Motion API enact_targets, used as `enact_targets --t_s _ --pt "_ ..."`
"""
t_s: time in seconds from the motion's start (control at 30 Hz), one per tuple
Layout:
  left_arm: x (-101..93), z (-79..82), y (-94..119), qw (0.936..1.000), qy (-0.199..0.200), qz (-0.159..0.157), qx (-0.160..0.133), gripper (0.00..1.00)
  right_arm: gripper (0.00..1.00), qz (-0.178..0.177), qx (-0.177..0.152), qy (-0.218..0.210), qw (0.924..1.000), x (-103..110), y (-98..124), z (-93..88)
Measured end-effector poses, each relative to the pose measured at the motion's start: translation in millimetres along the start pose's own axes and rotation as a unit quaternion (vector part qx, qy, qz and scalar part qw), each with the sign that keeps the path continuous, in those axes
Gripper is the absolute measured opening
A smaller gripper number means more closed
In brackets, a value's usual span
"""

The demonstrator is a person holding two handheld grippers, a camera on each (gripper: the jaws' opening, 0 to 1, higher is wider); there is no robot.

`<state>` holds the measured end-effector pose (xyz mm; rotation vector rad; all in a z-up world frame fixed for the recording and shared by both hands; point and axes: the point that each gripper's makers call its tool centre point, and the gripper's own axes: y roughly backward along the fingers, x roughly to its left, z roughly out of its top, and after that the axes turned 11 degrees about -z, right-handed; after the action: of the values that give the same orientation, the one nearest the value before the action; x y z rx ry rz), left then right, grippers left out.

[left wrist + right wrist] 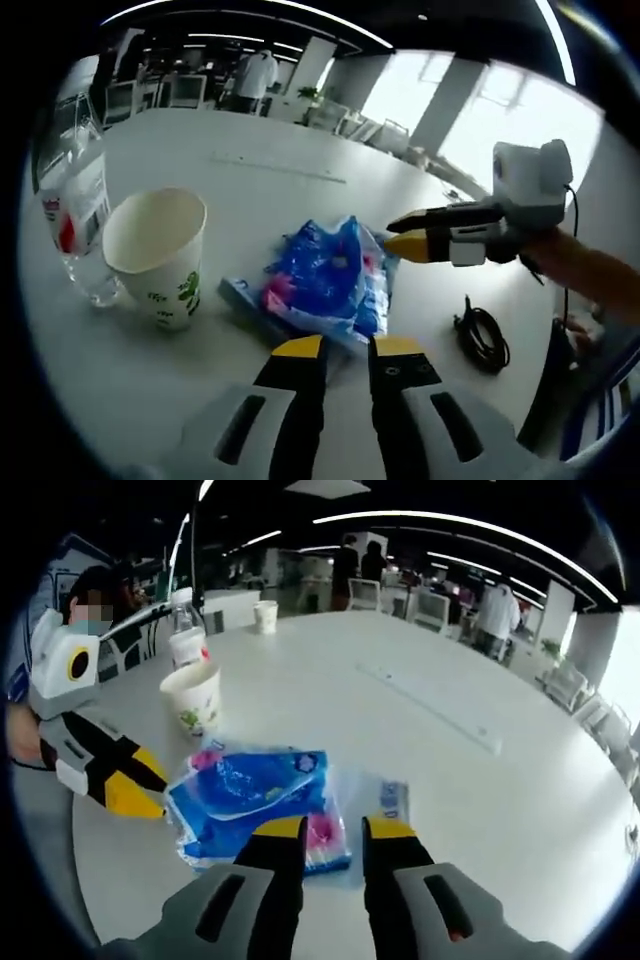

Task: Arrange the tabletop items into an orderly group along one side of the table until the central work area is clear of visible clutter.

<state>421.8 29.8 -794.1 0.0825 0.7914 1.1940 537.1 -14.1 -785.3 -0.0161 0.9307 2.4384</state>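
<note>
Jaws of left gripper [347,352] and right gripper [335,830] stand slightly apart, empty, flanking the blue plastic packet [330,280] beside the paper cup [160,250].

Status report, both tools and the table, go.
Left tool and right tool open, flanking blue plastic packet. Paper cup and water bottle grouped beside it. Black cable loose on table.

Open tabletop [450,810] beyond and right of blue packet [255,795]. Obstacles: cup [160,250] and bottle [75,205] close together left of packet; coiled cable [482,335] right; second cup [265,615] far edge.
</note>
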Motion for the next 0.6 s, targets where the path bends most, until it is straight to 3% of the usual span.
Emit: enact_targets --t_s 0.23,0.47,0.6 --pt "2.7 0.3 -2.0 1.0 0.006 0.0 0.0 0.11 0.14 0.001 0.012 0.008 0.9999 2.9 -15.6 -5.0" --pt "3.7 -0.4 -4.1 1.0 0.008 0.0 0.0 0.09 0.01 0.003 0.017 0.01 0.9998 4.0 -17.2 -7.6" --pt "4.8 -0.2 -4.9 0.9999 0.01 0.001 -0.003 0.06 0.0 0.002 0.018 -0.003 0.9998 1.3 -15.2 -10.1"
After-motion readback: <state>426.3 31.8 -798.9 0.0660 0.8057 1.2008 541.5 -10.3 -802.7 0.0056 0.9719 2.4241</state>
